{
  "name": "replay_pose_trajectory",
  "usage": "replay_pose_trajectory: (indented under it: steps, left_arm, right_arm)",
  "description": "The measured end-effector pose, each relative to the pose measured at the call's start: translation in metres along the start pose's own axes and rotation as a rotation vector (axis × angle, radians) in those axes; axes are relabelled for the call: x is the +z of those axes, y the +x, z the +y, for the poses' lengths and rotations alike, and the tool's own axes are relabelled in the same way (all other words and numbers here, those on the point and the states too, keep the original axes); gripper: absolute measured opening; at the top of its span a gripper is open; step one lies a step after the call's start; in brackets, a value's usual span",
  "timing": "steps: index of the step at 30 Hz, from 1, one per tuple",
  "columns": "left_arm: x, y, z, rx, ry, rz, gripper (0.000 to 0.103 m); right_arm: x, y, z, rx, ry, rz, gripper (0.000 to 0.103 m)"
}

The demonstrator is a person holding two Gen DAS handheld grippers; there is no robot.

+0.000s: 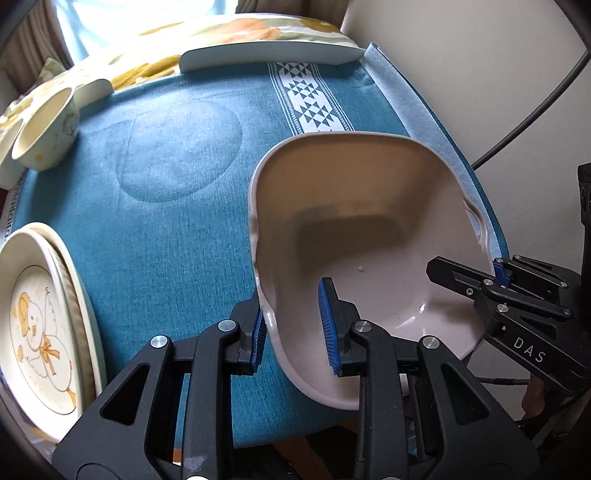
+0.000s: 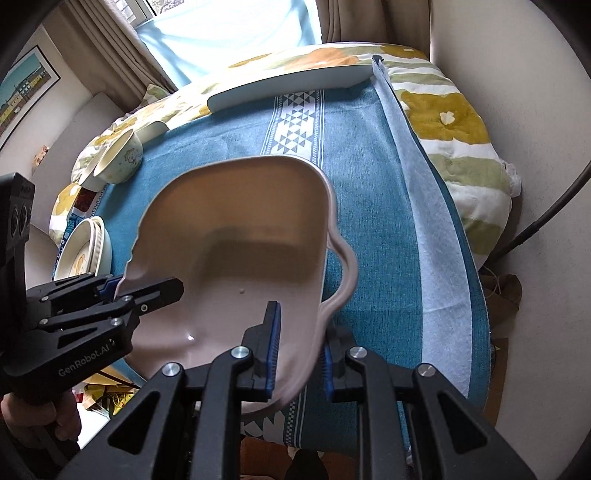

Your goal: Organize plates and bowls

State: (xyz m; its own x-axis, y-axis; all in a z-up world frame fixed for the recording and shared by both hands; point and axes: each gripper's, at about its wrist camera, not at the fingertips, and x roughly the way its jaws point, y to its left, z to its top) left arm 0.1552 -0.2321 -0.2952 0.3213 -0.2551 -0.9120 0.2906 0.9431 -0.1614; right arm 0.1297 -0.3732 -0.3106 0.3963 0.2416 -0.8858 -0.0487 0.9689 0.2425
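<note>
Beige baking dish (image 1: 369, 236) gripped at opposite rims: left tongs (image 1: 293, 334), right tongs (image 2: 301, 354) both clamped.

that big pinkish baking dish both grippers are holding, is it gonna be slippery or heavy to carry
The pinkish glazed rectangular baking dish looks glossy, with highlights on its floor, so probably slick against the pads. Its thick walls and scalloped handle suggest ceramic: likely heavy, stiff and chip-prone. The left gripper and right gripper each pinch only a rim, so it may tilt if either slips.

Bright curtained window (image 2: 229, 33), pale walls (image 2: 480, 44)
</note>
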Motion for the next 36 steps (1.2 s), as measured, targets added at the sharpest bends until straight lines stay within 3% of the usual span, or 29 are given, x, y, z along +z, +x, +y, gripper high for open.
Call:
replay_pose_trajectory:
  steps: [3, 4, 6, 7, 8, 10, 17, 24, 26, 27, 28, 32, 36]
  left_arm:
    - [0.002, 0.002, -0.001, 0.024, 0.005, 0.008, 0.025]
    - [0.003, 0.003, -0.002, 0.032, 0.006, 0.013, 0.03]
    - [0.003, 0.003, -0.003, 0.042, 0.007, 0.016, 0.054]
    - [0.002, 0.001, -0.004, 0.05, 0.007, 0.007, 0.071]
    - [0.003, -0.001, -0.004, 0.056, 0.007, -0.009, 0.077]
    - [0.004, -0.004, -0.005, 0.057, 0.012, -0.02, 0.077]
    - [0.005, -0.022, -0.003, 0.077, 0.005, -0.022, 0.077]
    - [0.009, -0.105, 0.006, 0.145, -0.03, -0.145, 0.077]
    - [0.011, -0.136, 0.014, 0.17, -0.059, -0.204, 0.086]
    - [0.013, -0.151, 0.018, 0.189, -0.071, -0.234, 0.091]
    - [0.014, -0.164, 0.023, 0.215, -0.082, -0.26, 0.1]
    - [0.02, -0.207, 0.052, 0.278, -0.123, -0.346, 0.103]
    - [0.034, -0.228, 0.096, 0.279, -0.176, -0.361, 0.103]
  right_arm:
    - [0.0, 0.0, -0.005, 0.021, 0.027, -0.002, 0.018]
    - [0.001, 0.001, -0.006, 0.026, 0.034, -0.002, 0.018]
    - [0.002, 0.001, -0.007, 0.029, 0.046, 0.0, 0.018]
    - [0.002, 0.001, -0.007, 0.028, 0.05, 0.0, 0.022]
    - [0.002, 0.001, -0.007, 0.026, 0.053, -0.001, 0.027]
    - [0.003, -0.001, -0.01, 0.029, 0.066, -0.011, 0.05]
    - [0.008, -0.022, -0.018, 0.041, 0.094, -0.044, 0.051]
    - [0.035, -0.09, 0.013, 0.087, -0.038, -0.155, 0.053]
    - [0.048, -0.111, 0.031, 0.118, -0.093, -0.199, 0.075]
    - [0.055, -0.12, 0.039, 0.136, -0.12, -0.22, 0.097]
    - [0.062, -0.128, 0.049, 0.152, -0.147, -0.245, 0.103]
    - [0.089, -0.152, 0.087, 0.219, -0.242, -0.356, 0.103]
    - [0.12, -0.148, 0.13, 0.223, -0.338, -0.34, 0.103]
